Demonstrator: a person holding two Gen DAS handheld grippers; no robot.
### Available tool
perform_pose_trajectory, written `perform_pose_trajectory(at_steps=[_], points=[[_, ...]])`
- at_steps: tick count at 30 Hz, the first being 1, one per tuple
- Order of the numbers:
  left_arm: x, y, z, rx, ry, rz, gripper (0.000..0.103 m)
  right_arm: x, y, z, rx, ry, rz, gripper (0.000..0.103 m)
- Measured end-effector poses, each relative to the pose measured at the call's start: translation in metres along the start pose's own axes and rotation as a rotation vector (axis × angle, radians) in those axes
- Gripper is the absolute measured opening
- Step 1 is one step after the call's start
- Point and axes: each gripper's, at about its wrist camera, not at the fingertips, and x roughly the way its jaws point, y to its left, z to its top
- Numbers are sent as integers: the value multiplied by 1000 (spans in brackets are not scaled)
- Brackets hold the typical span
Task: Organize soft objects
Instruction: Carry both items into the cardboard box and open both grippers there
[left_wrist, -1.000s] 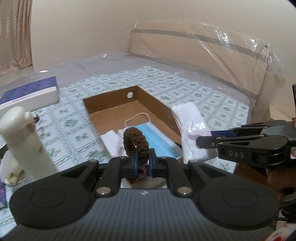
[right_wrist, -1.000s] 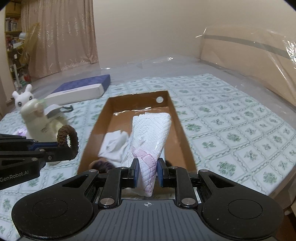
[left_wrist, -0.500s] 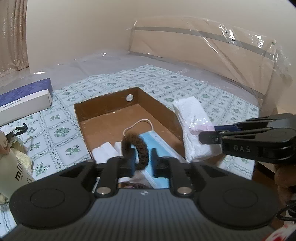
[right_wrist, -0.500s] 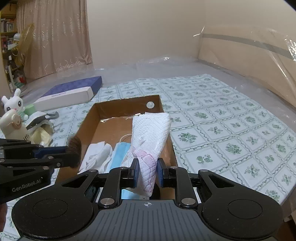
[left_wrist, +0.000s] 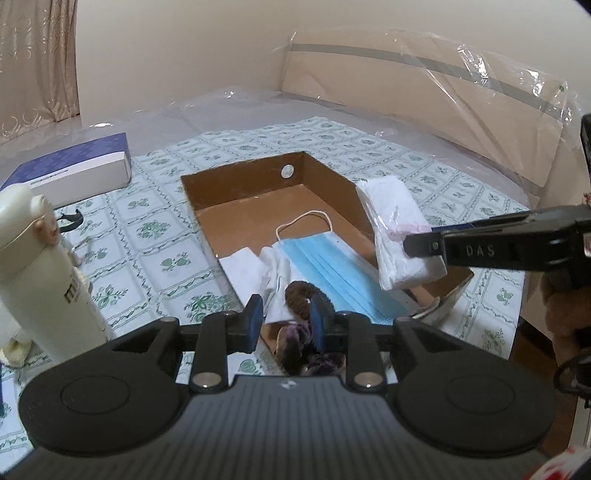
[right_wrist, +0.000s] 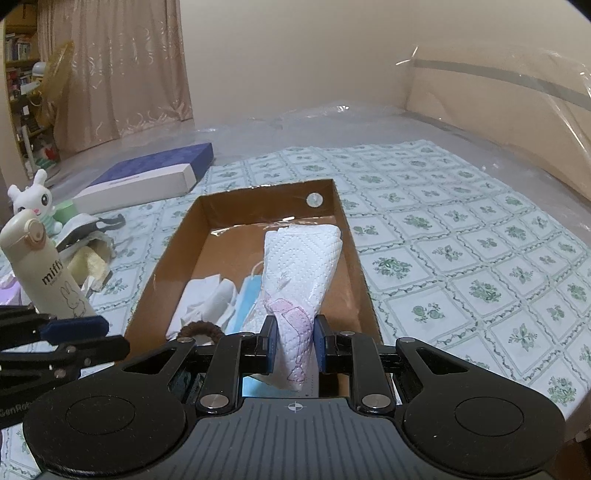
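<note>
A brown cardboard box lies on the patterned bedspread. Inside lie a blue face mask, white folded cloths, a purple scrunchie and a brown scrunchie. My left gripper is open, its jaws apart above the brown scrunchie, which lies loose in the box. My right gripper is shut on a white tissue pack and holds it over the box's right side.
A cream Miffy bottle stands left of the box. A blue and white flat box lies behind. A bunny toy and crumpled items sit at the left. A plastic-wrapped headboard is at the right.
My left gripper carried the brown scrunchie over the box, lowered and opened; the scrunchie now lies in the box. My right gripper still holds the tissue pack.
</note>
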Motion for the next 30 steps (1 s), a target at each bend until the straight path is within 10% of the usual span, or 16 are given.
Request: perform_pose_trajectory(at_steps=[4, 8, 30], points=[[-4, 5, -2, -9, -4, 5, 24, 4, 2, 3, 7, -2, 34, 23], [-6, 10, -4, -20, -1, 19, 26, 5, 0, 4, 36, -15, 39, 58], [-83, 44, -49, -110, -10, 115, 49, -54, 59, -43, 94, 25, 116, 58]])
